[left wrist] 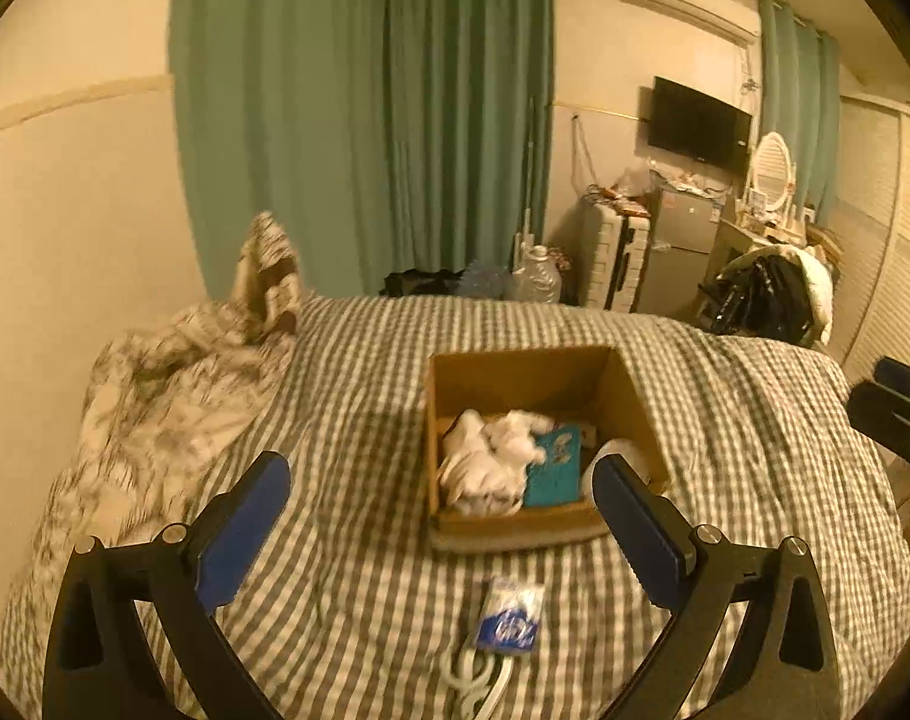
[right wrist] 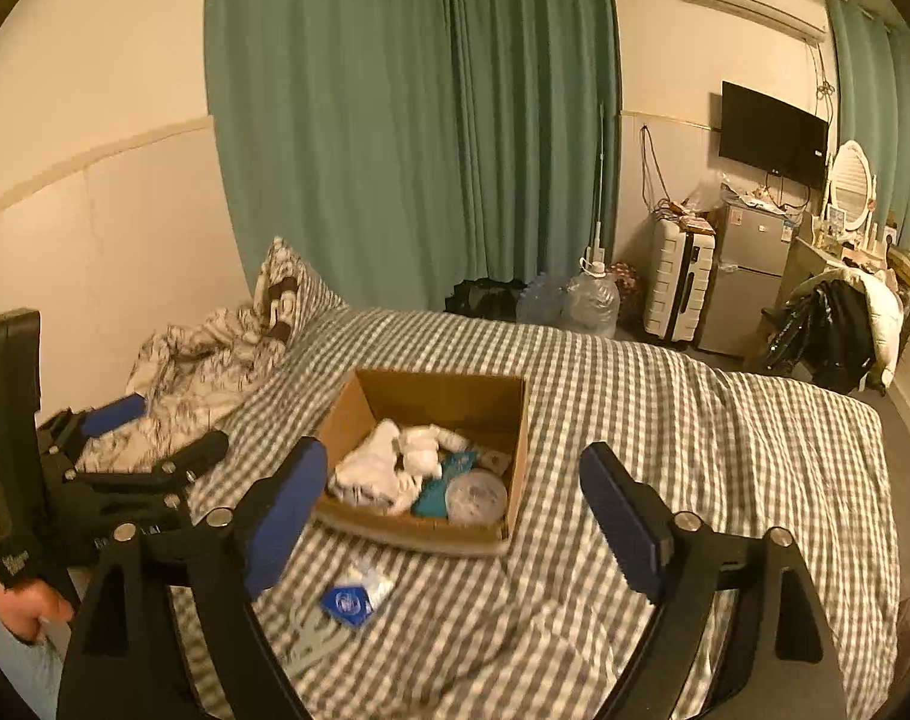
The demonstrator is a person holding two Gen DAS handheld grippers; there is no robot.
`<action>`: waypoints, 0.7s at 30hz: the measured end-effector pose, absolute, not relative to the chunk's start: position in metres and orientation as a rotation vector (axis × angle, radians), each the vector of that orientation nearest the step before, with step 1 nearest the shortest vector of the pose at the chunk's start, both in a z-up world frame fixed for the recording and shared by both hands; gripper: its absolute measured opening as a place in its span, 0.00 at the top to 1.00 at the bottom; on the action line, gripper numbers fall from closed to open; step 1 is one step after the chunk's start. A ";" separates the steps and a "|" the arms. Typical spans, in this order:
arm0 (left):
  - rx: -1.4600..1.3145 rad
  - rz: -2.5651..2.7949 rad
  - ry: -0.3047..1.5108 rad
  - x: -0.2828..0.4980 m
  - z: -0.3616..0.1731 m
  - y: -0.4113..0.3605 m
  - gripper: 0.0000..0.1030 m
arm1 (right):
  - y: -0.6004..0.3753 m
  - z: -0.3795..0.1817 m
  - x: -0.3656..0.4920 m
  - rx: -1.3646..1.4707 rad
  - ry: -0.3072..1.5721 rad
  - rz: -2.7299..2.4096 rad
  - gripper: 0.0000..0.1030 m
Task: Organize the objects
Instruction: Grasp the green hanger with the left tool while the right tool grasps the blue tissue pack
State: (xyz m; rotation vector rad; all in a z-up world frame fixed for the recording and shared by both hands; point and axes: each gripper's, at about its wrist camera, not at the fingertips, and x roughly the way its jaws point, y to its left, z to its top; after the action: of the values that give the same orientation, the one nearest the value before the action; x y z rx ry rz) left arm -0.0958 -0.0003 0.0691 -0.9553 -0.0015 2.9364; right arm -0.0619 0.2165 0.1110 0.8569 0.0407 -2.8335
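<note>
An open cardboard box [left wrist: 455, 525] [right wrist: 359, 402] sits on the checked bed. It holds white cloth [left wrist: 490, 462] [right wrist: 389, 468], a teal packet [left wrist: 553, 468] [right wrist: 434, 495] and a round clear lid [right wrist: 477, 497]. A small blue and clear packet [left wrist: 508, 615] [right wrist: 356, 597] lies on the bed in front of the box, beside a white cable [left wrist: 478, 681]. My left gripper [left wrist: 443, 525] is open and empty above the packet; it also shows in the right wrist view [right wrist: 161, 426]. My right gripper [right wrist: 455, 516] is open and empty, near the box's front.
A crumpled patterned duvet [left wrist: 173, 384] [right wrist: 215, 348] lies at the bed's left by the wall. Beyond the bed stand green curtains [left wrist: 365, 120], water bottles [right wrist: 592, 300], a white suitcase [right wrist: 676, 288], a small fridge [right wrist: 748, 276] and a chair with clothes [right wrist: 838, 324].
</note>
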 end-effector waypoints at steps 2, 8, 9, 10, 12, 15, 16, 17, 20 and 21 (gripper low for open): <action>-0.978 2.935 -0.047 -0.087 0.059 -0.010 0.00 | 0.212 0.100 -0.049 0.867 0.075 -2.841 0.14; -1.101 2.914 -0.144 -0.068 0.004 -0.034 0.00 | 0.205 0.047 -0.035 0.937 0.054 -2.821 0.14; -1.117 2.909 -0.145 -0.067 -0.004 -0.035 0.00 | 0.205 0.039 -0.039 0.956 0.048 -2.815 0.14; -1.144 2.902 -0.145 -0.066 -0.016 -0.035 0.00 | 0.202 0.028 -0.042 0.985 0.046 -2.807 0.14; -1.207 2.887 -0.137 -0.066 -0.043 -0.034 0.00 | 0.199 0.003 -0.050 1.042 0.048 -2.788 0.14; -1.295 2.838 -0.106 -0.069 -0.081 -0.028 0.00 | 0.197 -0.036 -0.061 1.131 0.049 -2.769 0.14; -1.316 2.827 -0.091 -0.070 -0.090 -0.024 0.00 | 0.198 -0.052 -0.065 1.176 0.030 -2.753 0.14; -1.355 2.806 -0.059 -0.072 -0.102 -0.019 0.00 | 0.200 -0.062 -0.067 1.204 0.010 -2.742 0.14; -1.474 2.723 0.048 -0.077 -0.129 -0.002 0.01 | 0.206 -0.093 -0.074 1.303 -0.074 -2.688 0.14; -1.491 2.695 0.098 -0.078 -0.135 0.007 0.03 | 0.207 -0.101 -0.076 1.333 -0.085 -2.663 0.14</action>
State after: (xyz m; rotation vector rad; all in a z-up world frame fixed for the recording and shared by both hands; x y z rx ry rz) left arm -0.0782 0.0069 -0.1349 -1.4911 0.0978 2.6946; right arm -0.0758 0.2068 -0.1012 1.3332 -0.0854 -2.6630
